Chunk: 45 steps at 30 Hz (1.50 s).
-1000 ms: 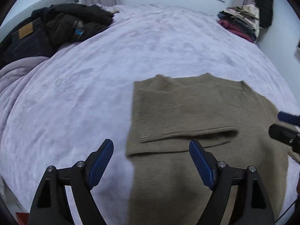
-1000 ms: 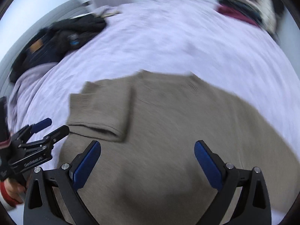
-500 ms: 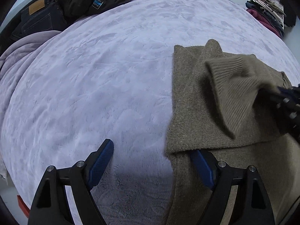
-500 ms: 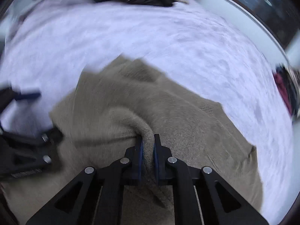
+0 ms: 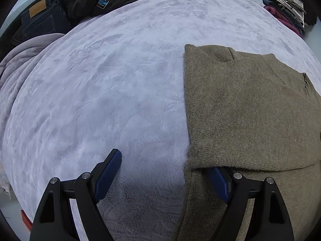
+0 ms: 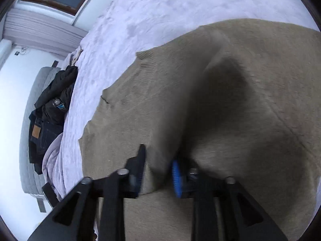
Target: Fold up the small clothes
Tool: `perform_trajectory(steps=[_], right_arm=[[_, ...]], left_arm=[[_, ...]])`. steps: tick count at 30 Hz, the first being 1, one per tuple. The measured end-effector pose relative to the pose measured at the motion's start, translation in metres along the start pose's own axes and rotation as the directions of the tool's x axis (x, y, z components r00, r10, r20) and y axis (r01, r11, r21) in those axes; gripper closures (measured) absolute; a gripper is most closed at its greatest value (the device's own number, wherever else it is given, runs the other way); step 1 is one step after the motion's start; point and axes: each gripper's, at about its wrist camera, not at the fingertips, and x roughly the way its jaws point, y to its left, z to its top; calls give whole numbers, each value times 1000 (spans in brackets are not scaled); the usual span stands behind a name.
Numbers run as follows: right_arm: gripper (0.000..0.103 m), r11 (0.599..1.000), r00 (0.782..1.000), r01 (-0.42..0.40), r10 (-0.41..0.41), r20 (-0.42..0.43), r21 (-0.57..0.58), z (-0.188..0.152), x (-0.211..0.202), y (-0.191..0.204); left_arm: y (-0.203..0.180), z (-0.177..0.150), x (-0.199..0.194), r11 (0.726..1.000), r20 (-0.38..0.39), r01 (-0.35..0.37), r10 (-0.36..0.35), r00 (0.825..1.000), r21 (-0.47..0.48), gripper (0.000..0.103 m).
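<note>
The olive-brown knitted sweater [image 5: 250, 108] lies flat on the pale lilac plush bedspread [image 5: 112, 84], towards the near right, with its left side folded inward into a straight vertical edge. The left gripper [image 5: 166, 172] rests low at the near end of that edge with its fingers wide apart and nothing clamped — one blue pad on bare bedspread, the other tucked under the folded flap's hem, probably to pin the crease in place. The right gripper [image 6: 158, 166] sits over the sweater's body; its jaws are opening with a ridge of knit between them, apparently letting the fabric go.

Half a second ago the right gripper was pinched tight on the sleeve, carrying it across in the air; now that sleeve is out of sight — tucked away — and the panel lies smooth.
</note>
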Motion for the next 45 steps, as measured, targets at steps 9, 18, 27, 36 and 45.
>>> perform_trajectory(steps=[9,18,27,36,45], right_arm=[[95,988,999,17,-22,33,153,30,-3,-16],[91,989,996,80,-75,44,-127,34,-18,-18],[86,1000,998,-28,29,48,-9,25,-12,-48],[78,999,999,-46,46,18,-5,26,-15,-48],[95,987,993,-95,102,53,-128,42,-30,-6]], left_arm=[[-3,0,-1,1000,-4,-20,20,1000,-13,19],[12,-5,-26,999,-41,32,-31,999,23,19],[20,85,6,942,-74,332,-334,940,-39,19],[-13,116,50,930,-124,367,-368,922,-29,92],[8,114,50,917,-62,397,-398,915,-32,93]])
